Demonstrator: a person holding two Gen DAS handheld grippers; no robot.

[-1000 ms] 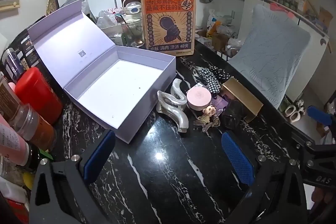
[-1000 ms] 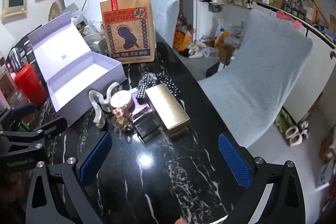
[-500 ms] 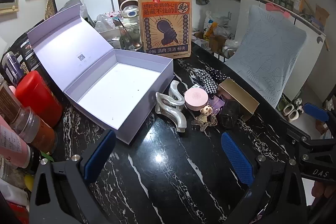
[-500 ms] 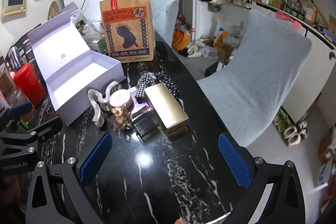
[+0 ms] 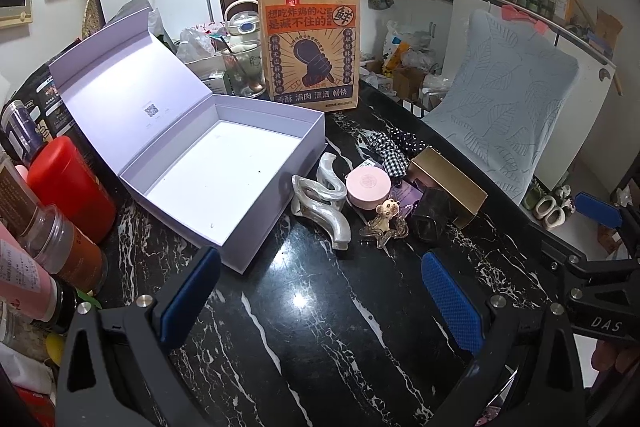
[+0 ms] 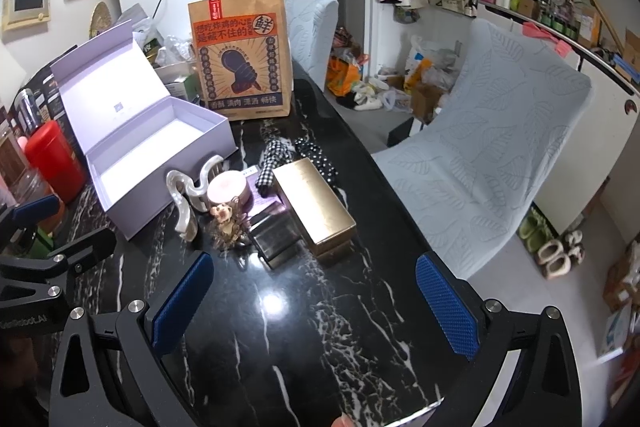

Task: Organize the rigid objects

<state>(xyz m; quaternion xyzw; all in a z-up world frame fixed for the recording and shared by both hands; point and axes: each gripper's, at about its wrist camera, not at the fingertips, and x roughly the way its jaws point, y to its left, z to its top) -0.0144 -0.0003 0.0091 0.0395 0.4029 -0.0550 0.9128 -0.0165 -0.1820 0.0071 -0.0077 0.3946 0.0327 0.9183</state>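
Observation:
An open lilac box [image 5: 224, 167] [image 6: 160, 147] with its lid tipped back lies empty on the black marble table [image 5: 320, 327]. To its right lie a pearly hair claw [image 5: 320, 203] [image 6: 186, 195], a pink round tin [image 5: 367, 187] [image 6: 228, 189], a small monkey charm [image 5: 386, 217] [image 6: 224, 221], a dark cube [image 5: 430, 213] [image 6: 276, 237] and a gold box [image 5: 448, 181] [image 6: 316, 205]. My left gripper [image 5: 316, 291] hovers open in front of the claw. My right gripper [image 6: 312, 299] stays open before the gold box. Neither holds anything.
A printed paper bag [image 5: 310, 47] stands behind the box, with checked fabric [image 5: 390, 147] beside the gold box. Red canister [image 5: 70, 187] and jars [image 5: 60, 247] crowd the left edge. A chair with a pale cover [image 6: 480, 147] stands off the table's right edge.
Both grippers have drifted slightly back from the objects; the view has shifted a little. Nothing on the table has moved.

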